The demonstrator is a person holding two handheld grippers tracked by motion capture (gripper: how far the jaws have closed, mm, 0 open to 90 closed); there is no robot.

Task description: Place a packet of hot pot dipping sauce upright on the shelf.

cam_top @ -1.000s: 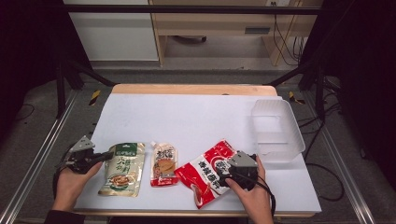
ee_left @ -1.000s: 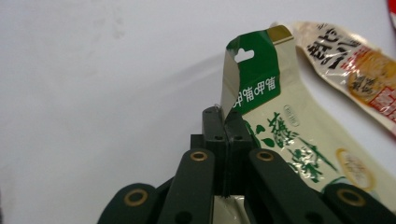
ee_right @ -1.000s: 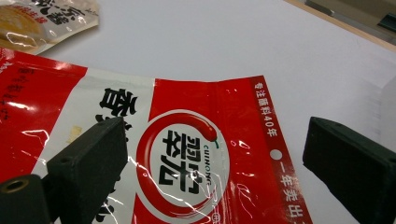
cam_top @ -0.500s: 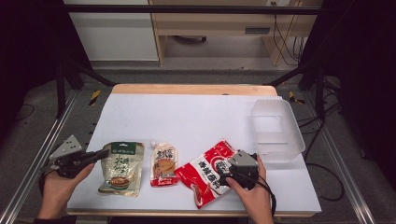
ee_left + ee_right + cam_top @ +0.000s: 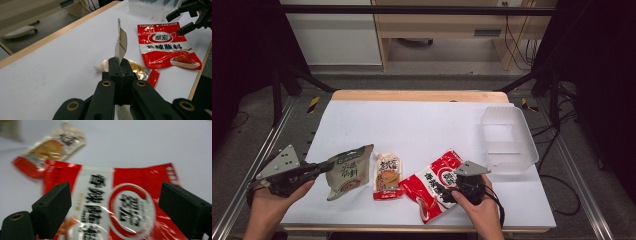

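Green pouch, soft glossy foil, pinched by corner in left tool, lifted off desk at near left edge. Right tool jaws wide apart over crinkly red sachet, flat, near edge. Small spouted pouch between. Clear plastic tub far right; desk middle bare.

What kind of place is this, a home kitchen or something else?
Probably a lab or recording workstation, not a kitchen: a white table inside a dark metal frame, loose cables on the floor behind it, and food pouches laid out for handling.
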